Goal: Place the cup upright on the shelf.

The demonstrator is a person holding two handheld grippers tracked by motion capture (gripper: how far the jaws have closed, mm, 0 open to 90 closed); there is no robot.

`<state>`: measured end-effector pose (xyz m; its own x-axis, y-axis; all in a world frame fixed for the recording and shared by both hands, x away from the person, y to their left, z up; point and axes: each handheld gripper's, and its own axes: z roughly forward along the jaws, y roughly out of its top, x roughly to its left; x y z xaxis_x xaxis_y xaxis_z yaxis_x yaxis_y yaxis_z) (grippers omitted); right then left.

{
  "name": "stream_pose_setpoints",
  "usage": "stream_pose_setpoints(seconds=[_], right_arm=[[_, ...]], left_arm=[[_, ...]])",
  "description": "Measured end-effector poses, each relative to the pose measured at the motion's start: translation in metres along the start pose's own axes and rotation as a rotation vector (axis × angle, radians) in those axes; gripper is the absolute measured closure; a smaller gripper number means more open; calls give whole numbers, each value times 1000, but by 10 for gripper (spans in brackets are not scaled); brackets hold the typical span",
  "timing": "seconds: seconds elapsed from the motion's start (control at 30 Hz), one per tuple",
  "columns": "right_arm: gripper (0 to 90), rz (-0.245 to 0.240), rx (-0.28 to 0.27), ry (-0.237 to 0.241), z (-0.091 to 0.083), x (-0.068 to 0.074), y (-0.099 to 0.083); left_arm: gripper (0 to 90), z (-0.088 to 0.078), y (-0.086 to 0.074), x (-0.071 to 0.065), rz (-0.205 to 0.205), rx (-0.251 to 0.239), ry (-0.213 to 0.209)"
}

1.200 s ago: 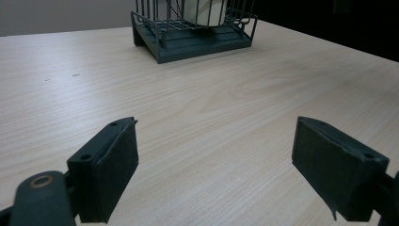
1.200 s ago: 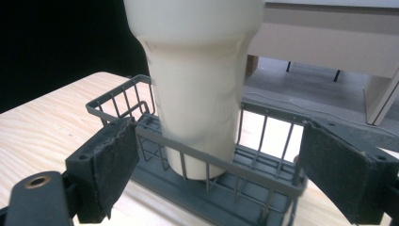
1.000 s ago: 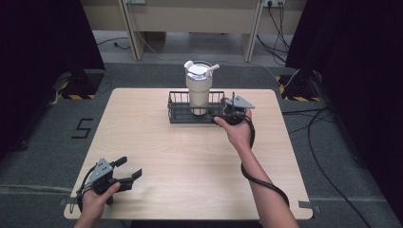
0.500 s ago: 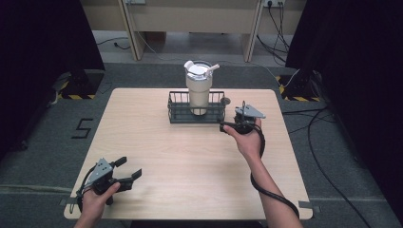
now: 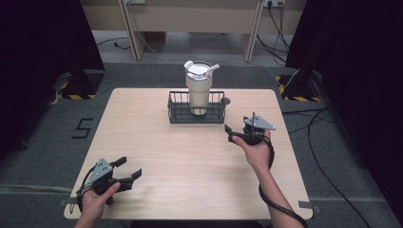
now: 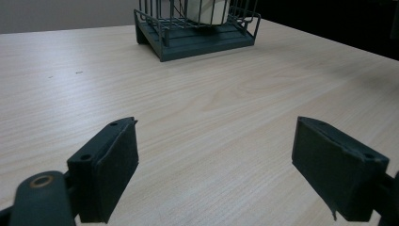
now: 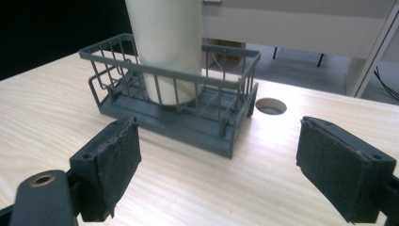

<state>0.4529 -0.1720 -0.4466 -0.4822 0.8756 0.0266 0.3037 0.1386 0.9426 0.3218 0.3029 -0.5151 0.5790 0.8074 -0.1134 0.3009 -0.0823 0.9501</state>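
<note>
Dark grey wire basket (image 5: 196, 113), one in number, sits far-centre on the light wooden table (image 5: 199, 166) in the high view, long axis left to right. One cream tumbler with a white lid (image 5: 198, 90) stands upright inside it. Two grippers: left gripper (image 5: 128, 169) near-left, right gripper (image 5: 230, 133) just right of and nearer than the basket, apart from it.

Left gripper view: jaws wide, holding nothing; basket (image 6: 197, 28) far ahead.

Right gripper view: jaws wide, holding nothing; basket (image 7: 188, 117) close ahead, one round table hole (image 7: 270, 106) beside it.

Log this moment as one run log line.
right claw: open, empty, near rack | left claw: open, empty, near table front corner | tumbler: upright in wire rack
</note>
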Motion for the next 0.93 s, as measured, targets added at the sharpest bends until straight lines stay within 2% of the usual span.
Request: stream_pose_setpoints(seconds=[0.47, 0.7, 0.93], right_arm=[[151, 9, 10, -25, -25, -8, -28], [154, -12, 10, -31, -37, -4, -46], [154, -21, -2, -30, -44, -1, -54]], left_arm=[[144, 1, 0, 0, 2, 1, 1], [144, 1, 0, -1, 5, 2, 1], [144, 1, 0, -1, 11, 0, 2]])
